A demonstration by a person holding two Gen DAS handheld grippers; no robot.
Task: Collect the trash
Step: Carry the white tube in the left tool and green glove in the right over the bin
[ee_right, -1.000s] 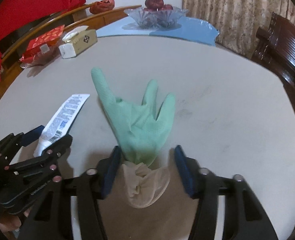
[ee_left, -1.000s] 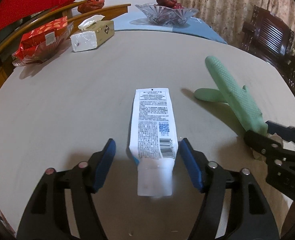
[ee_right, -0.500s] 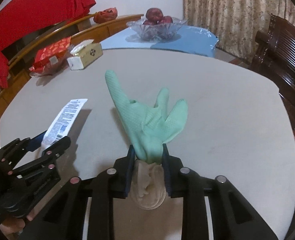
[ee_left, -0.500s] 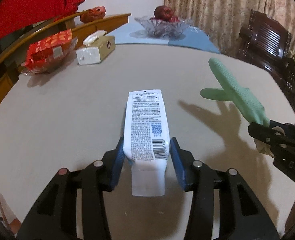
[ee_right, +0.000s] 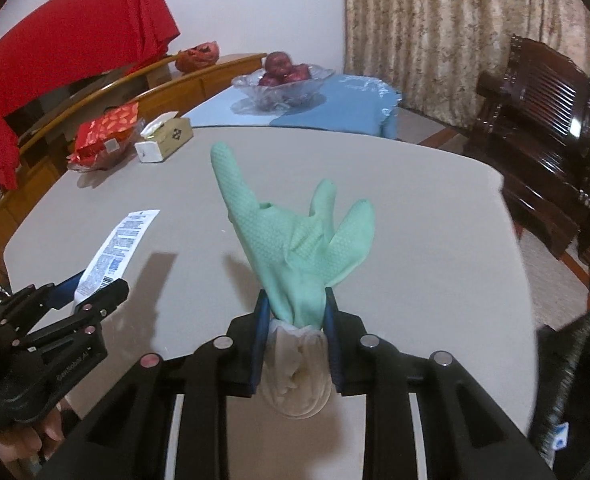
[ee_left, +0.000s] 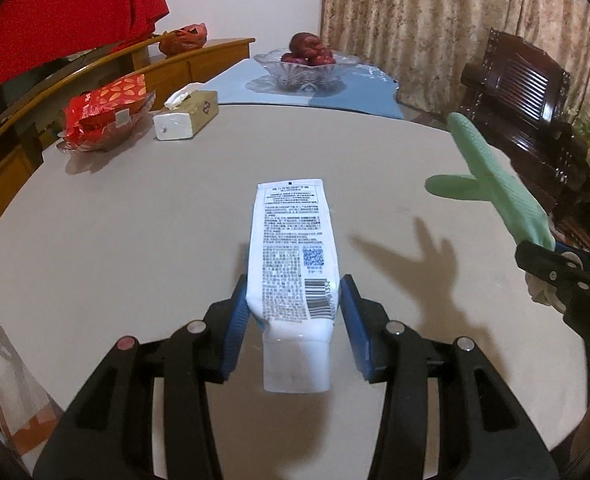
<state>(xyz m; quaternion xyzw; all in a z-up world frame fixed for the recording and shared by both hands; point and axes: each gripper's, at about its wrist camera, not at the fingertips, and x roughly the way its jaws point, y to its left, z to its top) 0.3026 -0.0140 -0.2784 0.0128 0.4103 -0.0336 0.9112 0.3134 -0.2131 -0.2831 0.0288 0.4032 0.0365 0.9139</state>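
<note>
- Trash is seen in the left wrist view: a squeezed white plastic tube [ee_left: 293, 264] with printed text and a barcode is clamped near its cap end between the blue pads of the left gripper [ee_left: 293, 300] and is held clear above the round beige table [ee_left: 135, 220].
- At that view's right edge, a mint-green rubber glove [ee_left: 503, 196] is carried by the right gripper, and its shadow is cast on the table.
- In the right wrist view, the glove's [ee_right: 299, 248] bunched cuff is pinched by the right gripper [ee_right: 295, 312], its fingers raised over the table [ee_right: 415, 220].
</note>
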